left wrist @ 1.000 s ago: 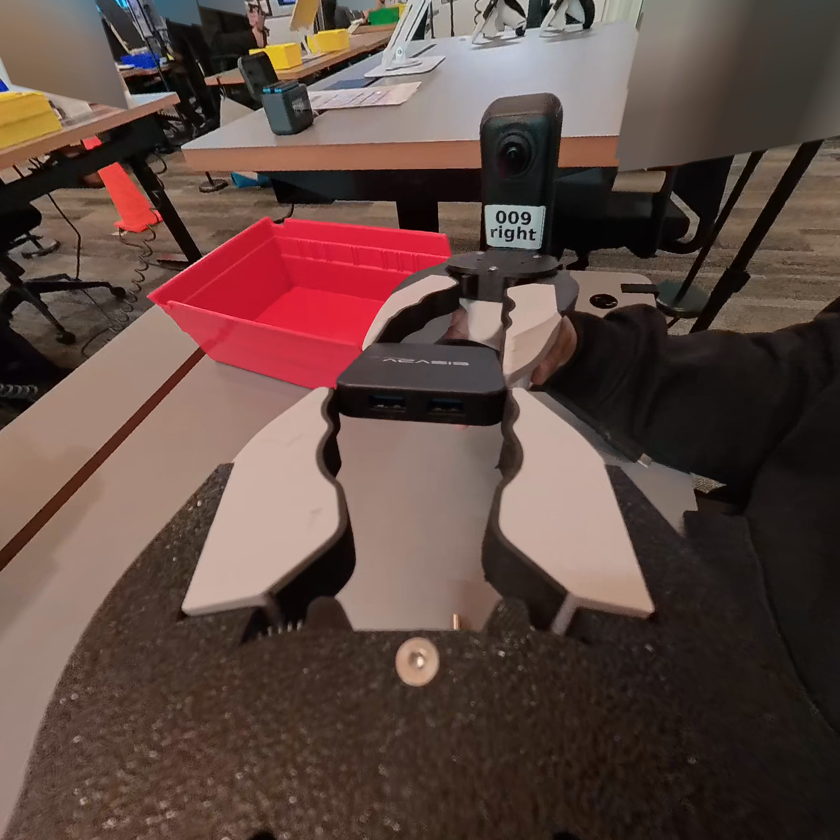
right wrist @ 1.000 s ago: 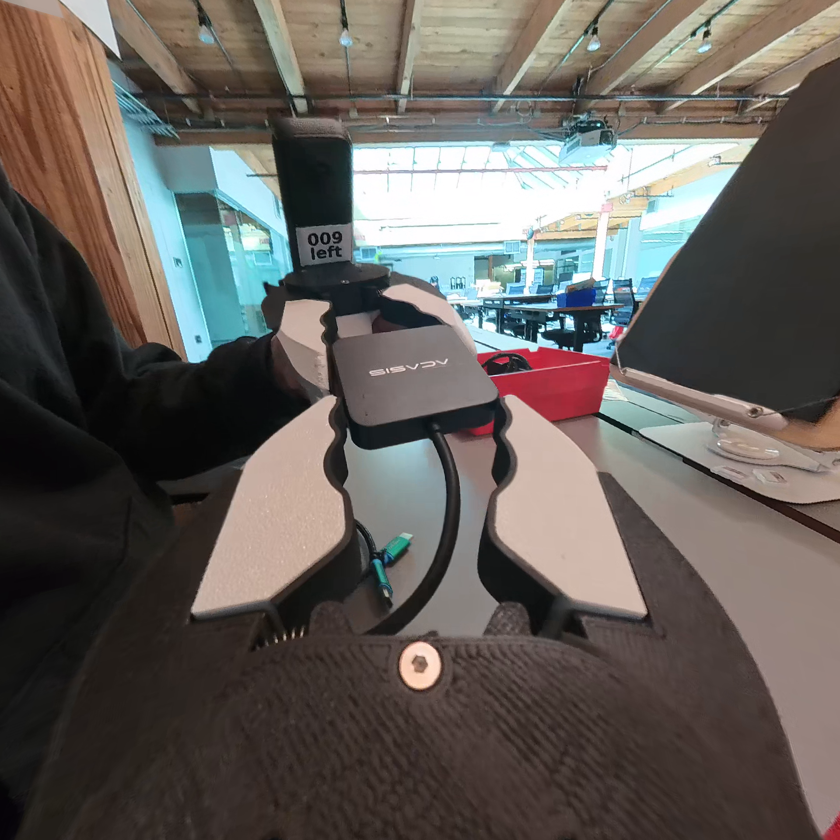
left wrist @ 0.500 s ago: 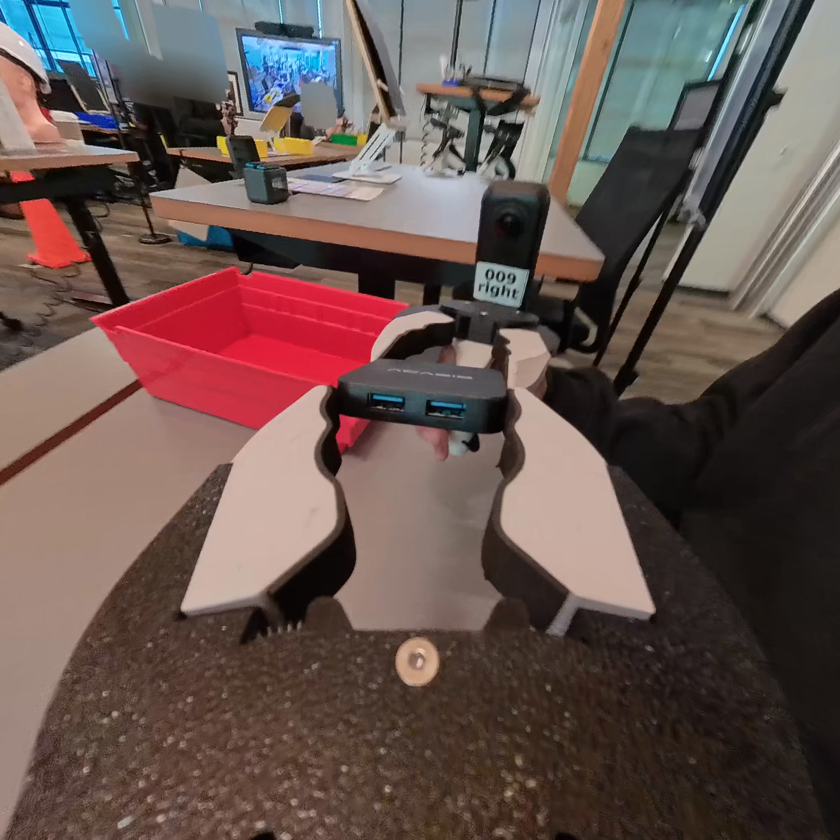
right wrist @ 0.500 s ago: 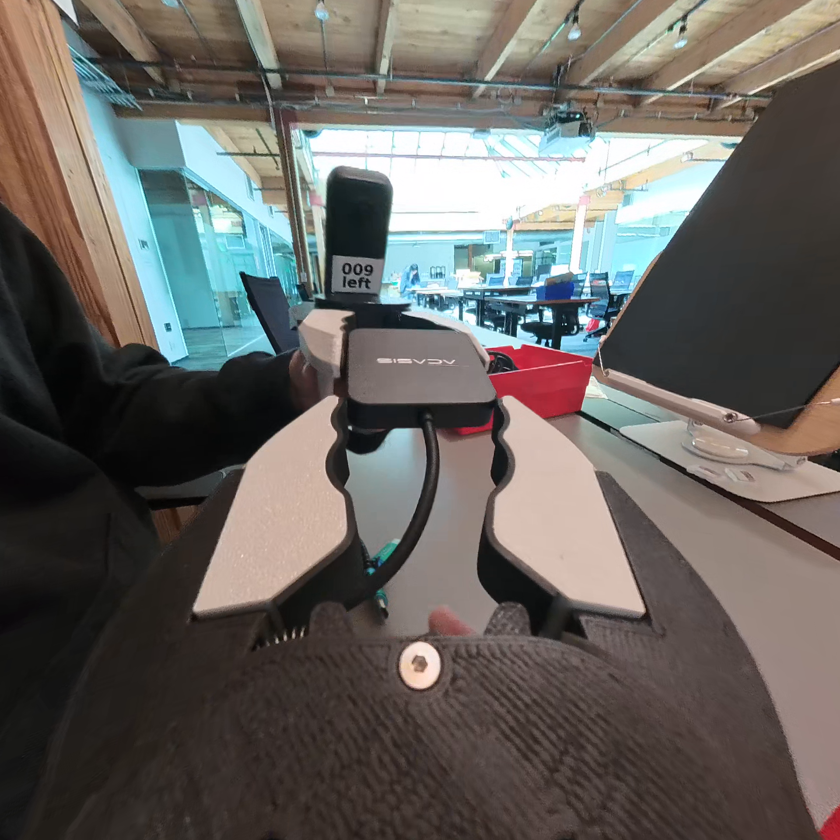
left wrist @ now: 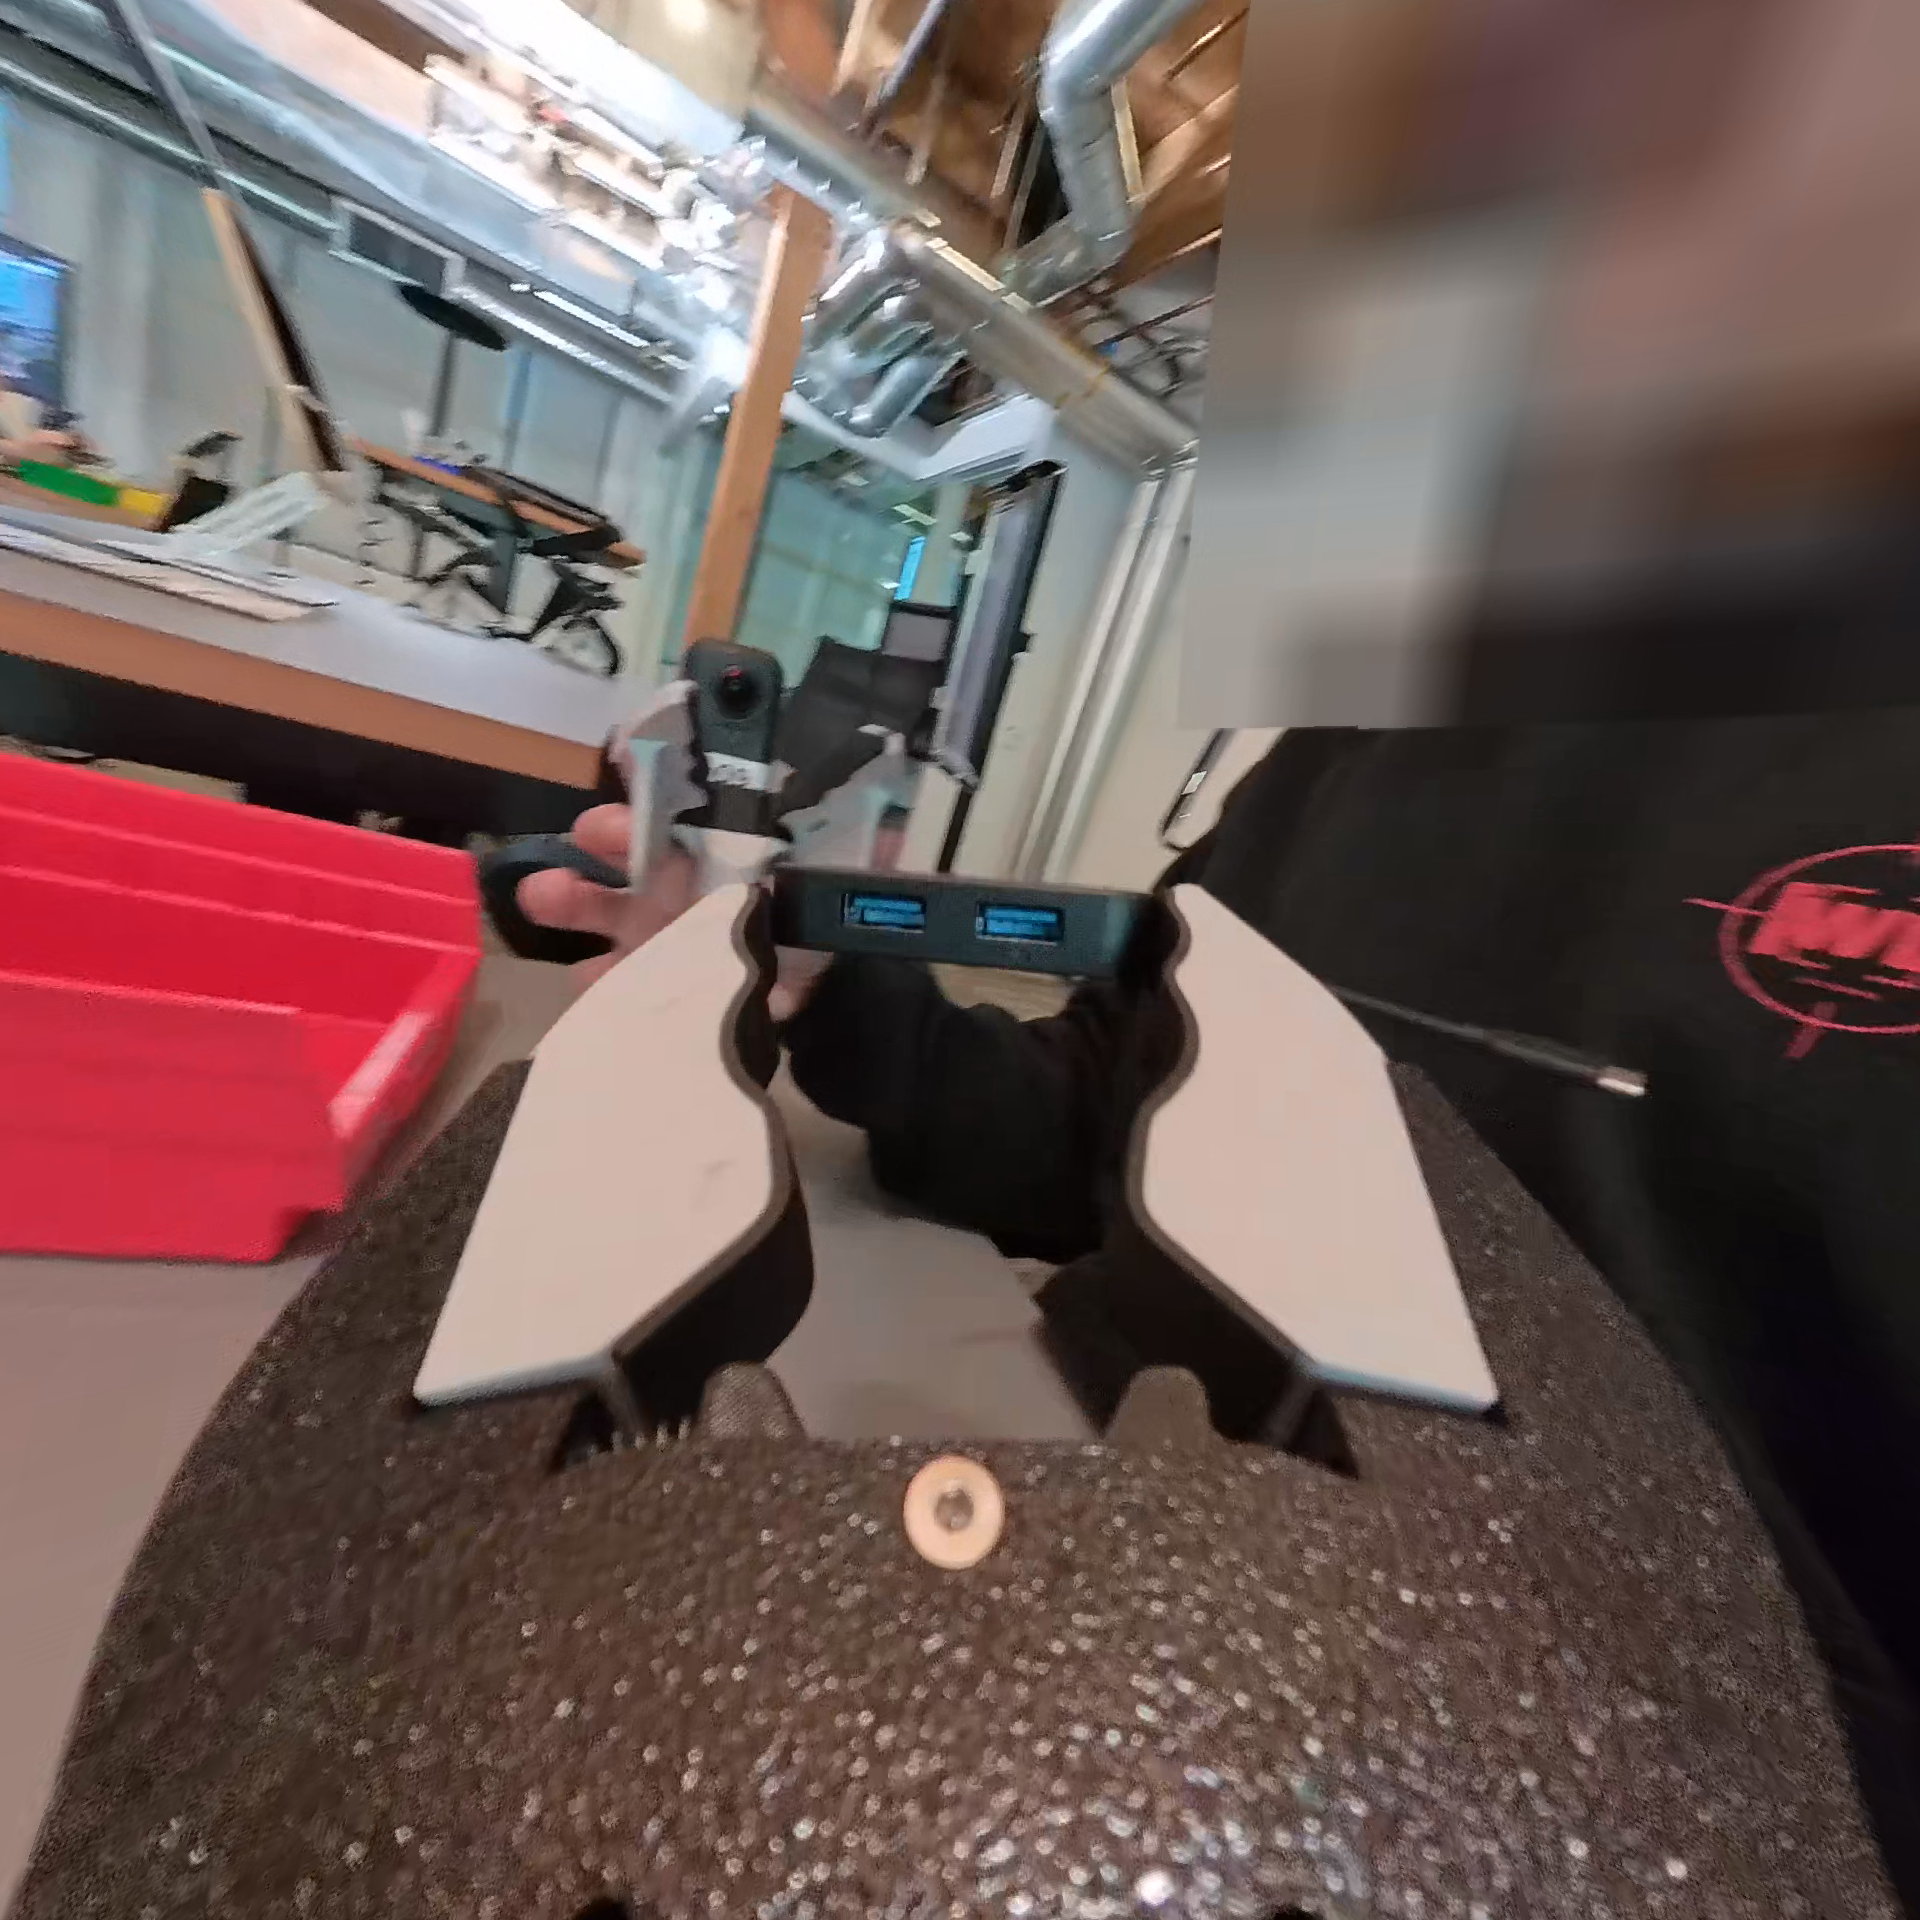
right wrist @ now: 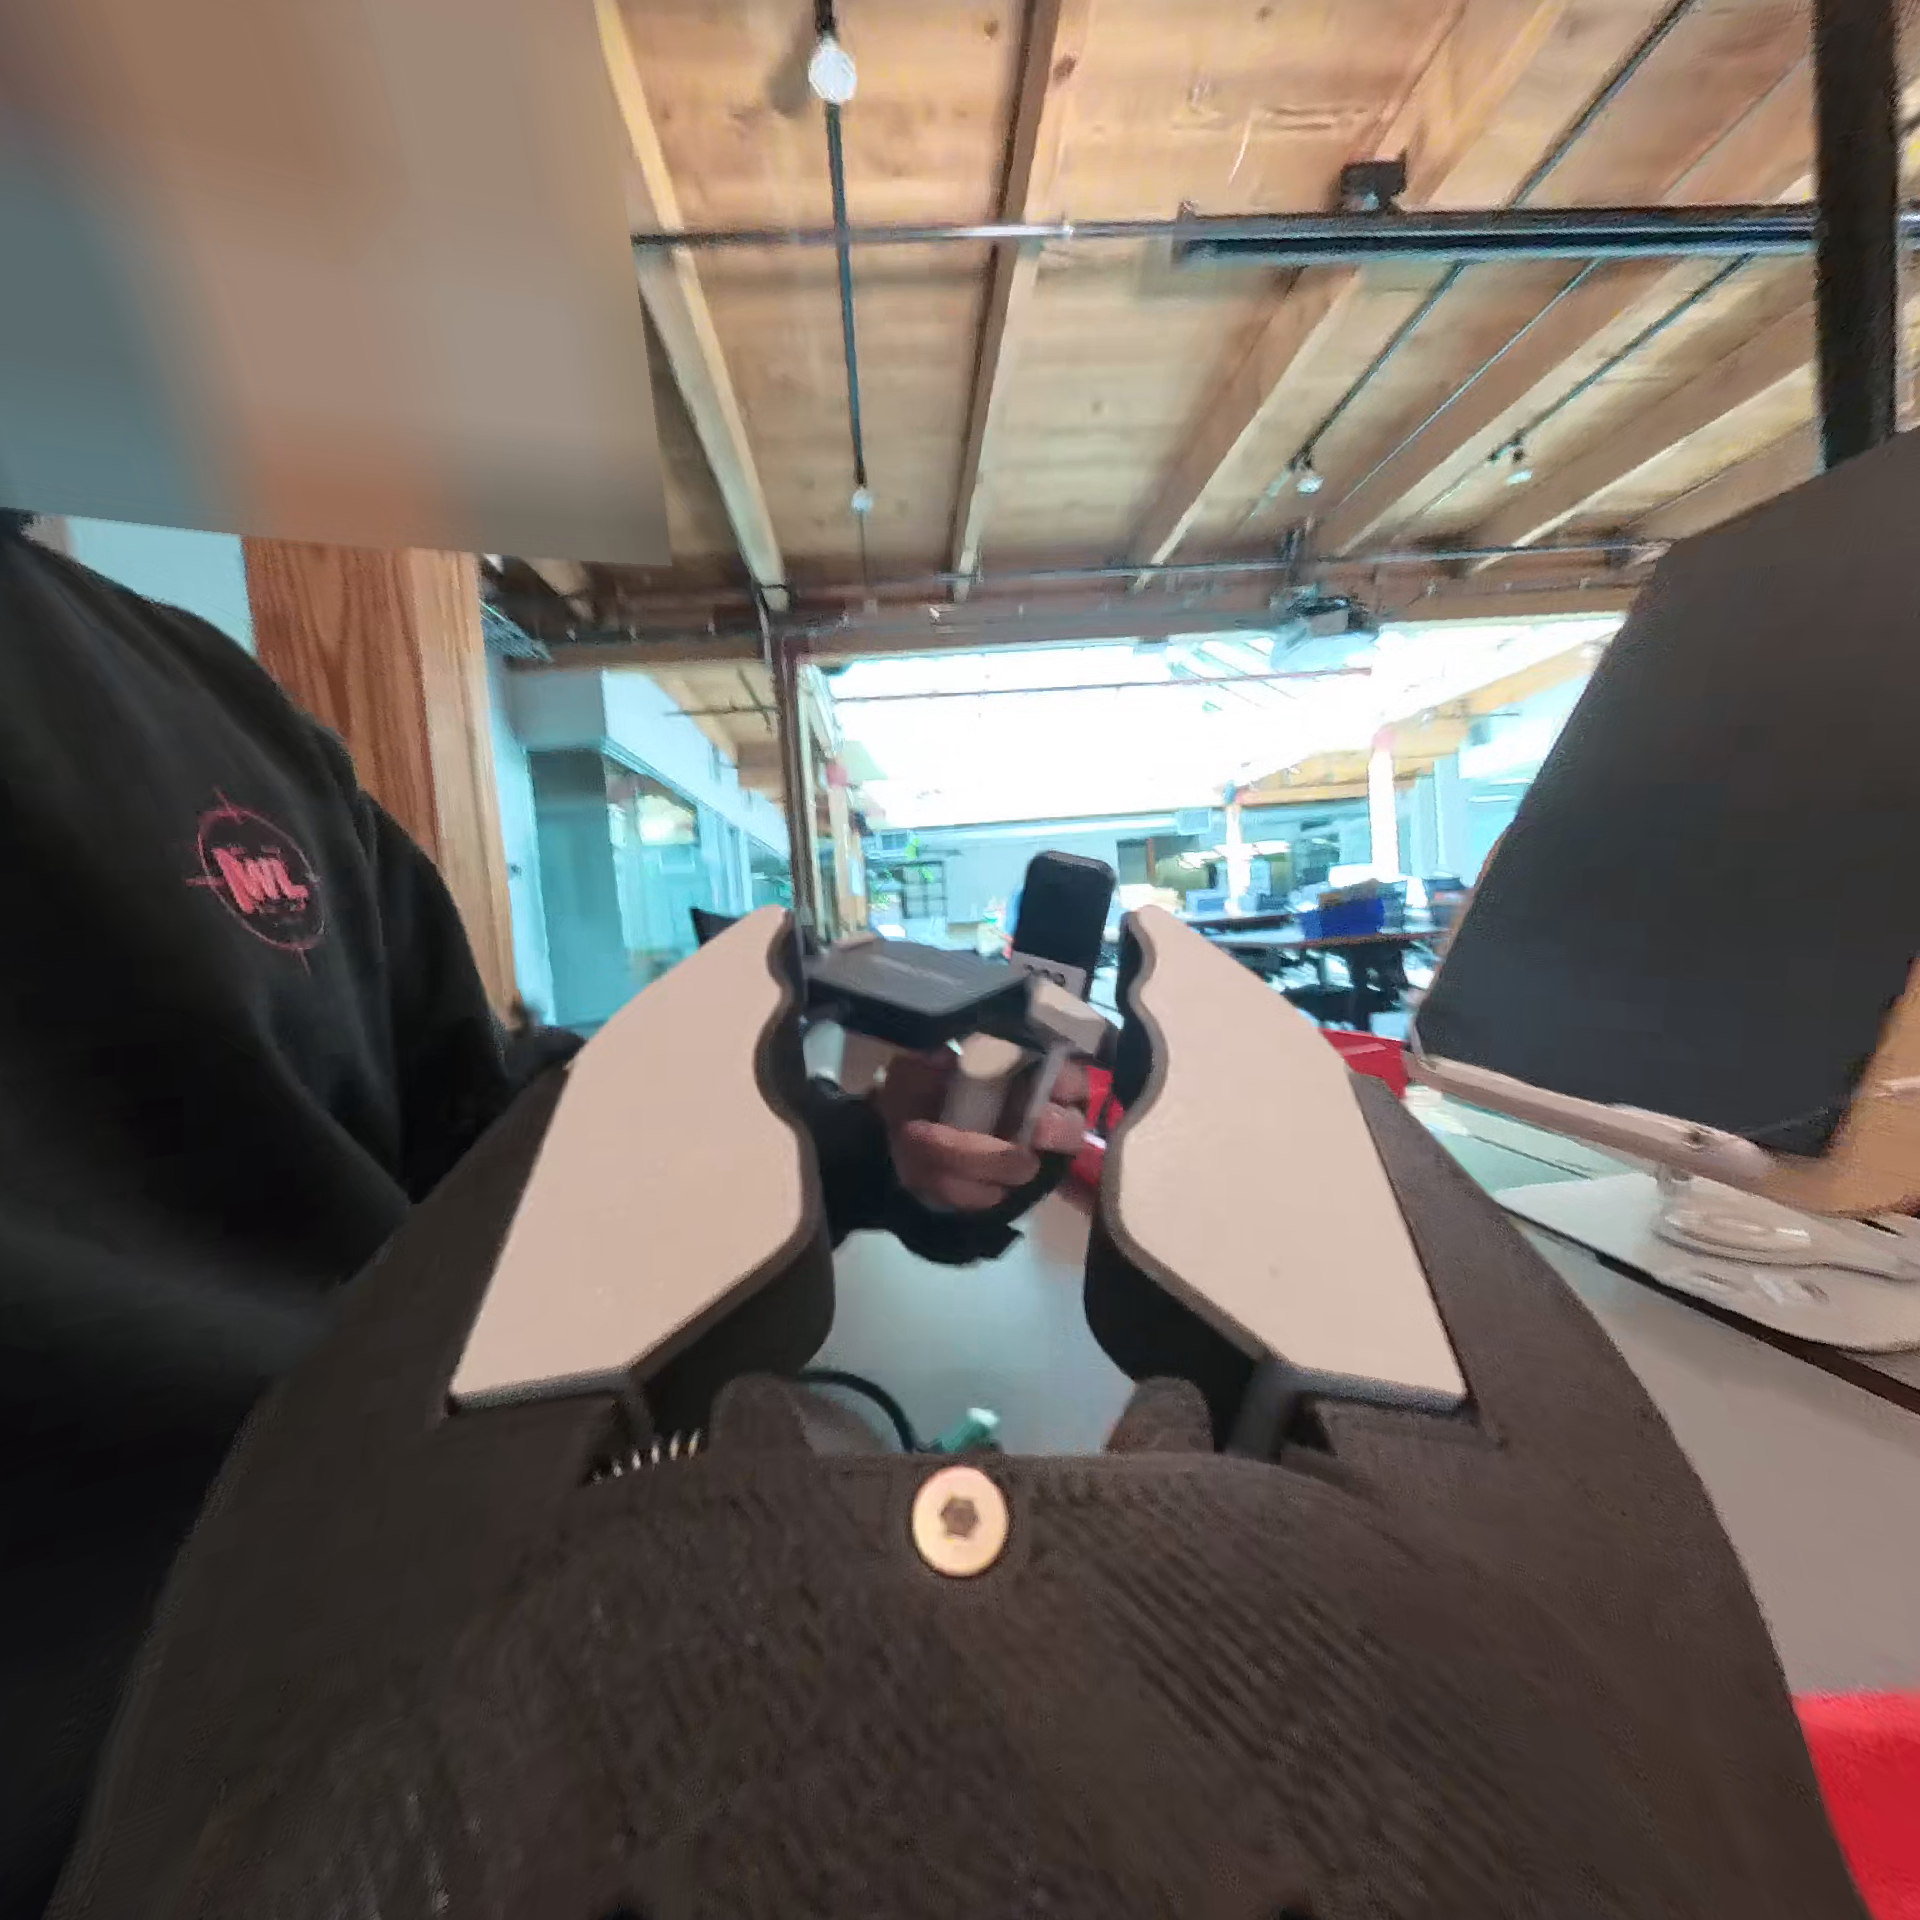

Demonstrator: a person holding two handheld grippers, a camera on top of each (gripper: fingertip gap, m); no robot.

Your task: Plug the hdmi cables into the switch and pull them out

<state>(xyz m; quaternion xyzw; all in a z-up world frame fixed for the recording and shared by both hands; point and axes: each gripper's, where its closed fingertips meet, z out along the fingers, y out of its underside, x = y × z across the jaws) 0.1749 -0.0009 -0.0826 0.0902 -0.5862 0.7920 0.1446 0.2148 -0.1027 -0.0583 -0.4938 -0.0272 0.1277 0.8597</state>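
The left gripper [left wrist: 961,920] clamps the black switch [left wrist: 961,923] at frame centre, lifted off the tabletop [left wrist: 125,1382]. The right gripper [right wrist: 956,961] stands wide apart, holding nothing. No HDMI cable is plugged in; next, the right gripper probably must fetch one. A red bin [left wrist: 187,1039] sits at left.

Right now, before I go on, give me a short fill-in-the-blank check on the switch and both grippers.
1. The switch is clamped by the ___ gripper.
2. The right gripper is ___, gripping nothing.
3. The switch's near edge shows ___ blue ports.
4. The bin on the table is ___.

Missing words: left; open; two; red
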